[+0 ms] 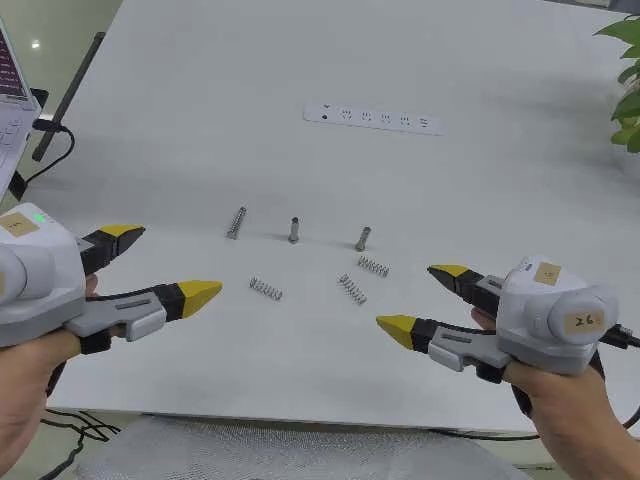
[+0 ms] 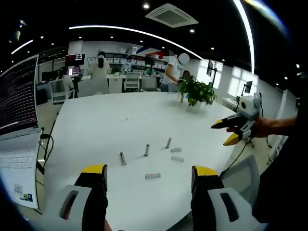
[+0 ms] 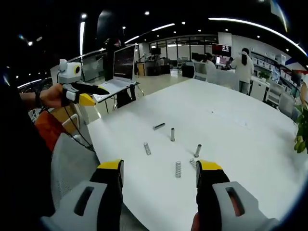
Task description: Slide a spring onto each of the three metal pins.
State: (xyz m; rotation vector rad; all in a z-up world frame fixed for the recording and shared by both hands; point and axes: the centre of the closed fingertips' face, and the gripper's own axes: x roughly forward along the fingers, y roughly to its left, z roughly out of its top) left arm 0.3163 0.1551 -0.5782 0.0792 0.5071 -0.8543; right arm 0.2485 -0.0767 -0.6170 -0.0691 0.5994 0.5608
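A wide white table (image 1: 250, 80) takes up most of the scene. A laptop (image 1: 8, 110) sits at its left edge, a leafy plant (image 1: 628, 95) at the right, and a white power strip (image 1: 372, 118) lies toward the far side.

The left gripper (image 1: 160, 262) hangs over the near-left part of the table with its jaws spread and nothing between them. The right gripper (image 1: 421, 298) mirrors it on the near right, also spread and empty. Both are well short of the parts.

Three small metal pins stand in a row mid-table: a left pin (image 1: 236, 222) that leans, a middle pin (image 1: 294, 230) and a right pin (image 1: 363, 238). The left one looks ridged, and I cannot tell whether it carries a coil.

Three loose springs lie just in front of the row:
- a left spring (image 1: 265, 288)
- a middle spring (image 1: 351, 289)
- a right spring (image 1: 373, 266), close beside the right pin

With all three springs lying flat, the task looks barely begun.

The main risks are these:
- **Rolling:** the springs are tiny and round on a smooth top, so a jaw coming in off-centre could send one rolling away.
- **Squeezing:** too hard a grip could bend a spring or make it pop out.
- **Tipping:** the pins seem to stand free, so a spring brought down crooked, or a nudge from a jaw, could topple one, and the leaning left pin is the likeliest to go.
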